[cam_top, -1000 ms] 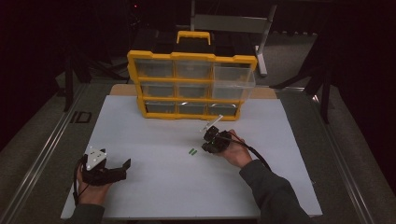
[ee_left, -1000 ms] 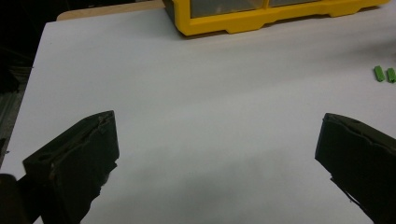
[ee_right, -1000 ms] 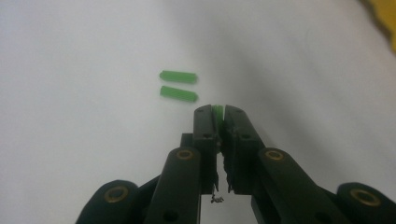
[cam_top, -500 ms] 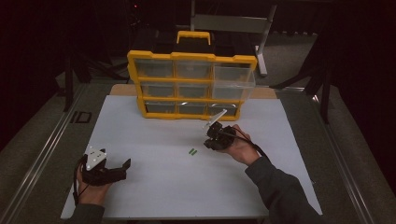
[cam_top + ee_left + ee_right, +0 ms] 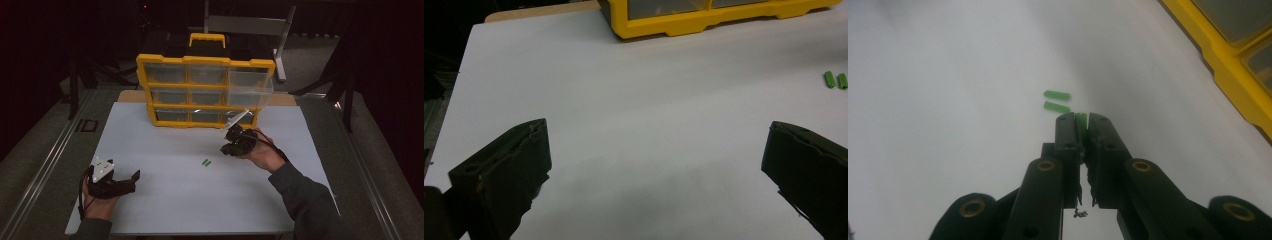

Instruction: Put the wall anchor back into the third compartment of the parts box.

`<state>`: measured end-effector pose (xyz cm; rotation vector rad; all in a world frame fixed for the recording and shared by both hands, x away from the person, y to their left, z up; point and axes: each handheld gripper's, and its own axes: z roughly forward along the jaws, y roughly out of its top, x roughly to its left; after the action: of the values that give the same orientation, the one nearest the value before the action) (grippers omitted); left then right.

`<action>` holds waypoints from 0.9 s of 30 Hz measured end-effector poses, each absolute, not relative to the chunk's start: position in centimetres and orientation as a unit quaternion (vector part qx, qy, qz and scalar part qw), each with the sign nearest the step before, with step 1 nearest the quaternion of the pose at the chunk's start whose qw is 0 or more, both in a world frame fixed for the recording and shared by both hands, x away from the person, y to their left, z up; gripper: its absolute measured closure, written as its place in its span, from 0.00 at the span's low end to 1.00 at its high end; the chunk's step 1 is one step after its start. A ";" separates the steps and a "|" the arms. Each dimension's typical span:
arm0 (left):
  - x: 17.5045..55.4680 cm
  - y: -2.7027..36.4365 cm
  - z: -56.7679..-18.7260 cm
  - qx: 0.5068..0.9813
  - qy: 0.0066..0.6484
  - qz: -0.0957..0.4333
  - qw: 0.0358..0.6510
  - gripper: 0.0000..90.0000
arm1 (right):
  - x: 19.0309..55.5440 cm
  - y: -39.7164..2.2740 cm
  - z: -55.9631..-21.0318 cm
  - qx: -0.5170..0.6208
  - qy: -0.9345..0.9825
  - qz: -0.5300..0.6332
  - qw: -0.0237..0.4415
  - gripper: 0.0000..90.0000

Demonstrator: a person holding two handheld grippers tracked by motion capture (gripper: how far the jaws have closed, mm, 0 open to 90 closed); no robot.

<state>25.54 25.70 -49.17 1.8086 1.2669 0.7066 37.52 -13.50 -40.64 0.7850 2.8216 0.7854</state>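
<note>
A green piece (image 5: 1081, 121), small and narrow, sits pinched between the tips of the right gripper (image 5: 1080, 125), whose jaws are clenched on it with only a sliver of green showing at their ends. In the high view this right gripper (image 5: 236, 142) hangs above the white surface (image 5: 165, 200) at about 2 o'clock from the sheet's middle, just in front of the organizer (image 5: 205, 92), with the person's right hand (image 5: 262, 155) wrapped around its body and a dark sleeve (image 5: 310, 200) running off toward 5 o'clock. Two more green pieces (image 5: 206, 162) lie side by side on the surface, close to each other, at about 8 o'clock from the right gripper and near it; in the right gripper view they lie parallel just beyond the jaw tips, toward 11 o'clock. The organizer is yellow with clear drawers in rows and a yellow handle (image 5: 207, 39) on top, standing at 12 o'clock on the surface; its upper right drawer (image 5: 250, 90) is pulled out toward the person. The left gripper (image 5: 131, 179) rests low at 8 o'clock on the surface, well apart from the pieces, held in the left hand (image 5: 97, 202). Its jaws stand released and wide, with bare white surface between them in the left gripper view, and the two loose pieces lie far off toward 2 o'clock.
</note>
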 end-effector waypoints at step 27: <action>25.5 25.7 -49.2 0.716 0.499 0.281 0.400 0.00 | 37.9 -14.7 -36.3 0.248 0.927 0.278 0.051 0.93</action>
<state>25.51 25.68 -49.18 1.8105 1.2634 0.7099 37.86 -14.70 -36.25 0.7534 2.8201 0.8469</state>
